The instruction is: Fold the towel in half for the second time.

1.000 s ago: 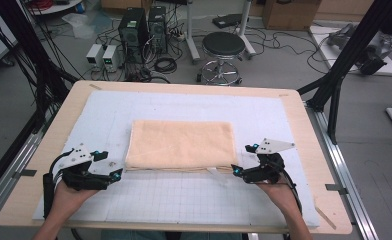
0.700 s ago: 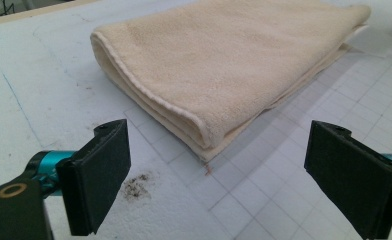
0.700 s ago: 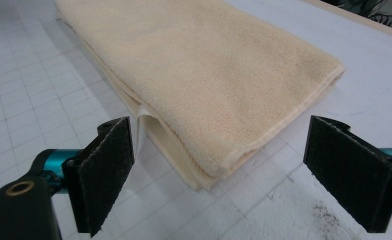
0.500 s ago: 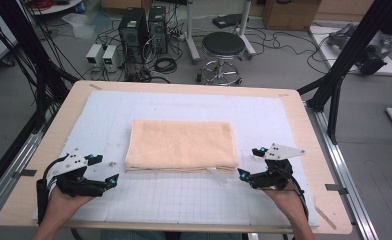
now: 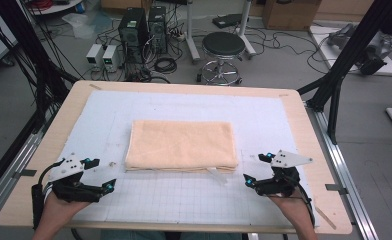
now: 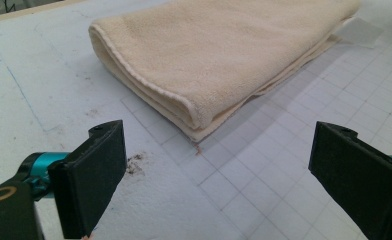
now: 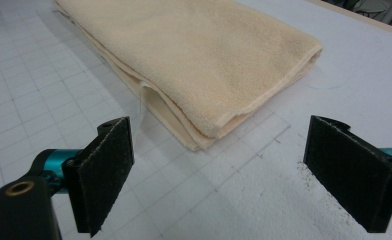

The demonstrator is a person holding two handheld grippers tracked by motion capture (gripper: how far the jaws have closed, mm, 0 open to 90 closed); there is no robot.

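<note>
**Folded towel lying flat, both grippers off it**

Folded towel (image 5: 181, 146) is lying mid-table (image 5: 294, 107) on the white mat. Left gripper (image 5: 100, 174) is sitting off the towel's near left corner, right gripper (image 5: 256, 169) off its near right corner, both jaws spread wide, pinching nothing

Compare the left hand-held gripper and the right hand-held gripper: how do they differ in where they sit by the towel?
The left hand-held gripper sits off the towel's near left corner, farther from it; the right hand-held gripper sits off the near right corner, closer. The left one's grey plate lies over bare foam, the right one's near the mat's edge. Both stand open, nothing between the jaws, clear of the towel.
</note>
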